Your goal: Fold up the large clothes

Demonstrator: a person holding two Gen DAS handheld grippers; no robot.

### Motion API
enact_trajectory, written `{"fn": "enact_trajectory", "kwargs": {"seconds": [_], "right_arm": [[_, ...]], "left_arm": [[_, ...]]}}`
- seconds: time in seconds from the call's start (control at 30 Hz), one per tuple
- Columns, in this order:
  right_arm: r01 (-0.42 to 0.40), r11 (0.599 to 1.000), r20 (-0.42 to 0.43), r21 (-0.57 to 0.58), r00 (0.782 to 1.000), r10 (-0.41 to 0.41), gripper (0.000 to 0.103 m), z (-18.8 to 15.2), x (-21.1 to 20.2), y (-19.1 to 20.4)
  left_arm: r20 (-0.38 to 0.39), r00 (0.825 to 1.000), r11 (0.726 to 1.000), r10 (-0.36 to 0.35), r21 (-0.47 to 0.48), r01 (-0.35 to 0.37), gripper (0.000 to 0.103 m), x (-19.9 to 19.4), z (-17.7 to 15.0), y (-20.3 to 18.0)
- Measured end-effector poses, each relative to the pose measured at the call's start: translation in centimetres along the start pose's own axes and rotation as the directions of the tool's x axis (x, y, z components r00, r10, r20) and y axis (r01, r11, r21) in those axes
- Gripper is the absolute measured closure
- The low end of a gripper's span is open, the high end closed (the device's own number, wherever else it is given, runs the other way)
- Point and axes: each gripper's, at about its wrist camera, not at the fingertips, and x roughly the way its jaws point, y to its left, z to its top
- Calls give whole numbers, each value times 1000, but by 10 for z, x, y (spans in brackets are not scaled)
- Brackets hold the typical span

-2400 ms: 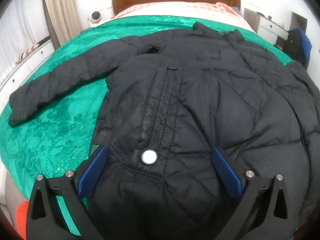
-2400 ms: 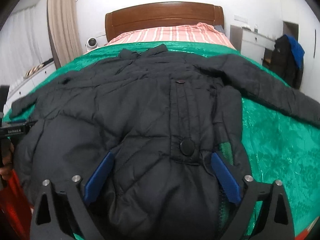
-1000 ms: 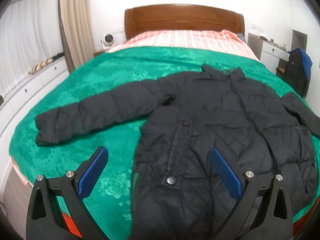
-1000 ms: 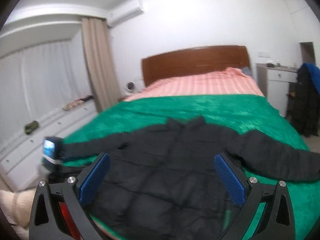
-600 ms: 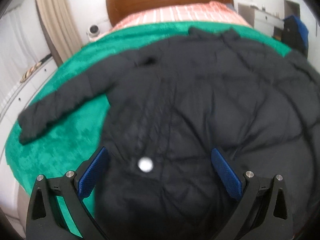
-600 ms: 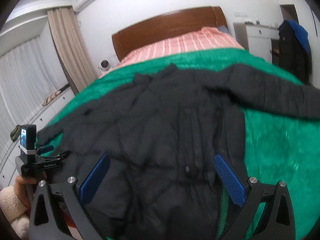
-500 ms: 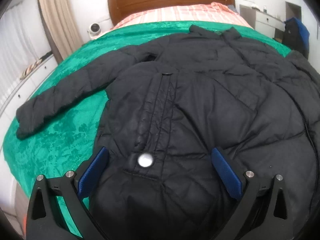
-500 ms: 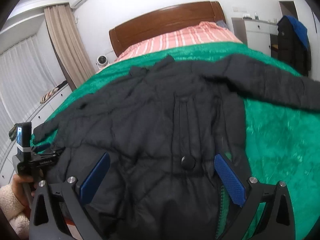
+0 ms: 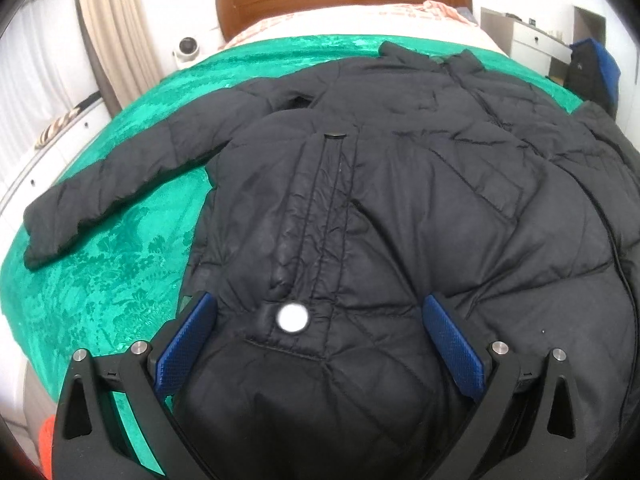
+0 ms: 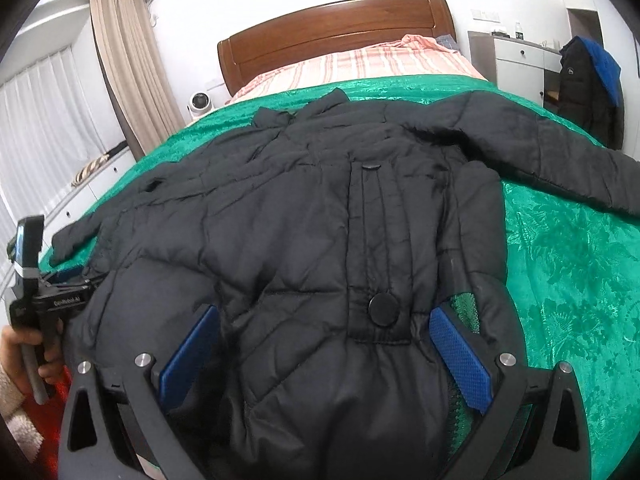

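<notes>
A black puffer jacket [image 9: 360, 208] lies front up on the green bedspread [image 9: 104, 280], collar toward the headboard. Its left sleeve [image 9: 120, 180] stretches out sideways, and in the right wrist view the other sleeve [image 10: 552, 152] does the same. My left gripper [image 9: 320, 340] is open, low over the hem, its blue pads wide on either side of a pale snap button [image 9: 293, 319]. My right gripper [image 10: 326, 356] is also open at the hem's other front panel, straddling a black snap [image 10: 383, 309]. Neither is pinching the fabric.
A wooden headboard [image 10: 332, 28] and striped pink sheet [image 10: 360, 64] lie beyond the jacket. A white dresser [image 10: 520, 64] and a hanging dark coat with blue hood [image 10: 588, 80] stand at right. Curtains [image 10: 124, 68] and a low cabinet run along the left. A hand [image 10: 20, 356] grips the left tool's handle.
A second ago both grippers were held high and back from the bed. They have come down to the jacket's hem and have barely shifted in the last half second. The jacket lies as before.
</notes>
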Motion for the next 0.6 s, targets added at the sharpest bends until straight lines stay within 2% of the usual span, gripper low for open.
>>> {"fn": "enact_trajectory", "kwargs": {"seconds": [0.2, 0.33, 0.6], "right_arm": [[30, 999, -9, -32, 999, -31, 0, -3, 5, 5], [31, 999, -9, -33, 999, -32, 0, -3, 5, 5], [46, 998, -6, -47, 999, -47, 0, -6, 7, 7]], "left_arm": [[-2, 1000, 1000, 5, -6, -5, 0, 0, 1, 0], [8, 1000, 999, 27, 27, -27, 0, -1, -1, -4], [-22, 1000, 999, 4, 43, -3, 0, 1, 0, -3]]}}
